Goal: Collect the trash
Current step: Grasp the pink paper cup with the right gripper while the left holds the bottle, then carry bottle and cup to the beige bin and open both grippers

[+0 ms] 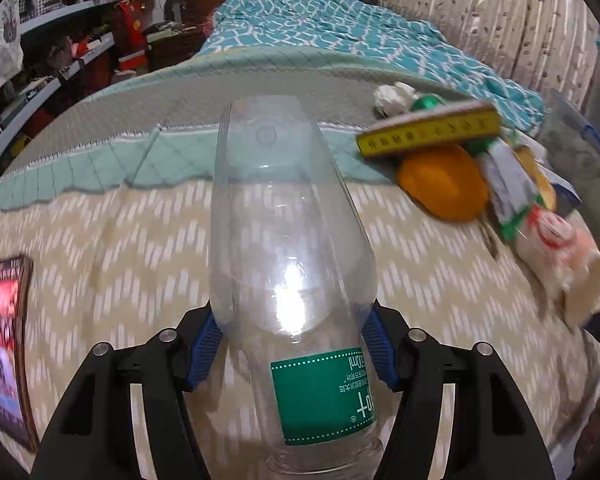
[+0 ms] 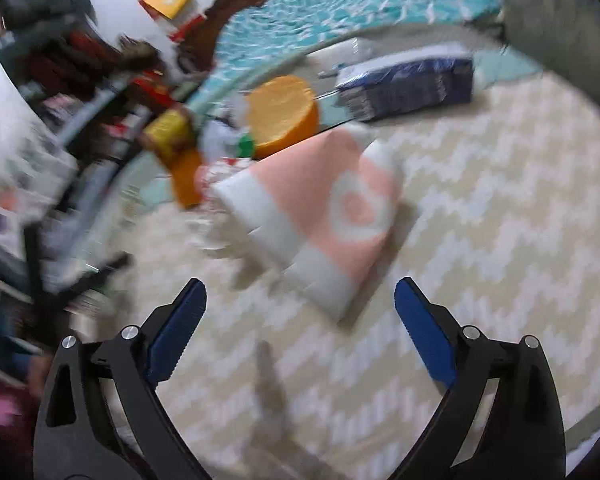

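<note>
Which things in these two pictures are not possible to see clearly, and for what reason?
- Left wrist view: the clear bottle has its cap end cut off by the bottom edge, and its green label text is too small to read.
- Left wrist view: the yellow box print is smeared by motion blur.
- Right wrist view: the shelves are blurred, so items cannot be named.
- Right wrist view: the dark blue pack lettering is blurred.

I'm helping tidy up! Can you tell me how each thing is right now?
Plastic bottle: empty, gripped in the left gripper, base pointing away.
Right gripper: open, holding nothing.
Pink-and-white packet: lying on the bed.
Phone: screen lit.
</note>
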`<action>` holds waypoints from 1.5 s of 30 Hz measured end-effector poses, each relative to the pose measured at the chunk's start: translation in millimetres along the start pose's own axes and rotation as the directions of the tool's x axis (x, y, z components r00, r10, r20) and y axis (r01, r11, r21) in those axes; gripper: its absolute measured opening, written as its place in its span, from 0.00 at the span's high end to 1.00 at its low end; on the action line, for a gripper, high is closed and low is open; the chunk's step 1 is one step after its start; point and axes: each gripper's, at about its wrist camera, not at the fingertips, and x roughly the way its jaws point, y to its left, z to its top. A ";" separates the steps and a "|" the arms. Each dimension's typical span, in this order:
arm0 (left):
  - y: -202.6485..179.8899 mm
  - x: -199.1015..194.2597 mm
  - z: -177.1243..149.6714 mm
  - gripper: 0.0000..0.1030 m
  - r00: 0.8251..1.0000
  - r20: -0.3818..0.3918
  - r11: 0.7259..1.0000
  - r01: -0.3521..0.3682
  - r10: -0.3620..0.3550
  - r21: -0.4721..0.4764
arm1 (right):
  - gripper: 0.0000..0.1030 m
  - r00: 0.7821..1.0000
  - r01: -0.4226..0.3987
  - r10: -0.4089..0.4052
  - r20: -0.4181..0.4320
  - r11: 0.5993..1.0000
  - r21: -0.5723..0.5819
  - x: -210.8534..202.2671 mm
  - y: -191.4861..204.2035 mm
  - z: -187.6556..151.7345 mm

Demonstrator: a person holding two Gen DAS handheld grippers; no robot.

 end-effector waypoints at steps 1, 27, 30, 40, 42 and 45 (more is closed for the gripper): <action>-1.7 -2.7 -4.2 0.42 1.000 -0.003 1.000 0.008 -0.008 0.005 | 0.08 1.000 -0.029 0.029 0.004 0.999 0.035 -2.8 -4.0 -0.7; -3.8 -4.4 -0.5 0.36 0.998 0.000 0.998 0.062 -0.062 0.005 | 0.30 0.996 -0.091 0.089 0.023 0.967 0.239 19.6 -27.9 37.2; 1.3 -10.2 -1.9 0.36 0.996 -0.001 0.996 0.089 -0.089 -0.024 | 0.62 0.997 -0.078 0.080 -0.001 0.976 0.205 25.6 -24.9 38.3; -4.6 -71.1 13.5 0.36 0.983 0.143 0.993 0.116 -0.113 -0.011 | 0.67 0.994 -0.074 0.059 0.095 0.984 0.163 -3.4 -41.1 20.4; -24.5 -81.6 23.6 0.36 0.975 0.166 0.989 0.147 -0.150 0.032 | 0.68 0.992 -0.066 0.046 0.117 0.983 0.173 -13.2 -51.4 16.6; -65.2 -89.4 34.7 0.36 0.961 0.170 0.973 0.198 -0.217 0.121 | 0.70 0.986 -0.025 -0.006 0.165 0.982 0.185 -34.4 -72.1 12.6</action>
